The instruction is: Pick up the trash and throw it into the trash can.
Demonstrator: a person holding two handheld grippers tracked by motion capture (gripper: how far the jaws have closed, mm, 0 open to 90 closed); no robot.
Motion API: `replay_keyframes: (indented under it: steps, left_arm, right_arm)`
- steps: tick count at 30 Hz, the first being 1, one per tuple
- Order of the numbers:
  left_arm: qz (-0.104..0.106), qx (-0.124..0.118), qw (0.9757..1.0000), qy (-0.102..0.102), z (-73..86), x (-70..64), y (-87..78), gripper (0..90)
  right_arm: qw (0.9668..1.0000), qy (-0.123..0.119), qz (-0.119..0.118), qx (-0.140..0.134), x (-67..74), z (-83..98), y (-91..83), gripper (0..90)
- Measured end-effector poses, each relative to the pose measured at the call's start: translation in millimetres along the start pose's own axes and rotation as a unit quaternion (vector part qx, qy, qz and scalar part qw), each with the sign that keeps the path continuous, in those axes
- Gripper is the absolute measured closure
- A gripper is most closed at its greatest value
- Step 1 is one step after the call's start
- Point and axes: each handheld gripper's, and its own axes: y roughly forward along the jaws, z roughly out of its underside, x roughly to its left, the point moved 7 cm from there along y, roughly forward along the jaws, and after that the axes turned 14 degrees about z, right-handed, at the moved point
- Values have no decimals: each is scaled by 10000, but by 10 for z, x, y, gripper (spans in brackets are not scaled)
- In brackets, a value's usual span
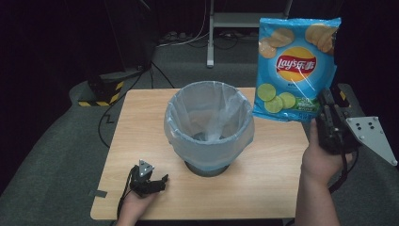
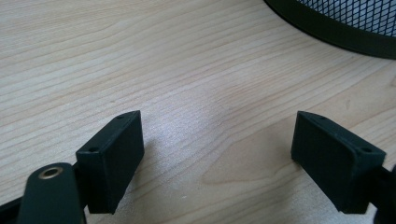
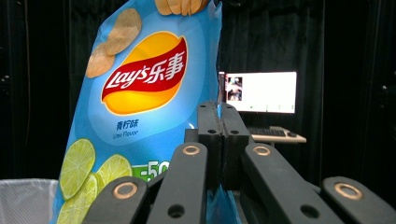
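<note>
On the table (image 1: 263,188), high view: lined bin (image 1: 209,125) centred; left gripper (image 1: 157,181) rested near the front edge; chip bag (image 1: 295,66) held aloft beside the bin by the right gripper (image 1: 324,110). Left gripper view: jaws spread wide, nothing held, bare wood between. Right gripper view: jaws clamped on the bag's edge.

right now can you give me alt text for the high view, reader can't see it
A person's right gripper holds a blue Lay's lime chip bag upright in the air, beside a bin lined with a clear plastic bag on a wooden table. The left gripper rests open on the table near the bin's base.
</note>
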Motion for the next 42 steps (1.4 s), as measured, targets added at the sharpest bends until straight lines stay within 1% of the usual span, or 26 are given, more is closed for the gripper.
replay_keyframes:
  steps: [3, 6, 11, 16, 19, 20, 21, 22, 26, 29, 35, 42]
  left_arm:
    - [2, -1, 10000, -2, 0, 0, 0, 170]
    - [-1, -2, 10000, -2, 0, 1, -1, 171]
    - [9, 2, 10000, -4, 1, 1, -2, 171]
    - [8, 0, 10000, -5, 1, 1, -1, 171]
    - [7, -2, 10000, 5, 0, 2, -2, 172]
    - [8, -3, 10000, 5, -1, 3, -2, 172]
    - [8, -3, 10000, 4, 0, 2, -2, 172]
    - [7, -5, 10000, 3, -1, 3, -2, 173]
    - [16, -6, 10000, -3, 2, -2, -5, 178]
    - [19, -7, 10000, -1, 3, -3, -6, 181]
    - [19, -8, 10000, -2, 3, -3, -6, 181]
    - [19, -6, 10000, -7, 4, -3, -6, 181]
  right_arm:
    - [10000, 3, -88, -47, 87, -49, 12, 896]
    - [9998, -13, -179, -33, 188, -48, 23, 896]
    - [9991, -81, -411, -14, 425, -32, 44, 896]
    - [9976, -58, -693, 61, 706, 4, 67, 896]
    - [9959, -49, -899, 120, 914, 39, 63, 895]
    - [9955, -54, -941, 126, 963, 47, 59, 895]
    - [9946, -34, -1028, 149, 1047, 60, 49, 895]
    - [9940, -39, -1081, 153, 1096, 67, 45, 895]
    - [9908, -100, -1339, 177, 1363, 111, 14, 894]
    - [9884, -176, -1495, 211, 1508, 144, -15, 894]
    - [9847, -314, -1690, 287, 1666, 210, -60, 893]
    - [9820, -340, -1820, 371, 1747, 272, -67, 891]
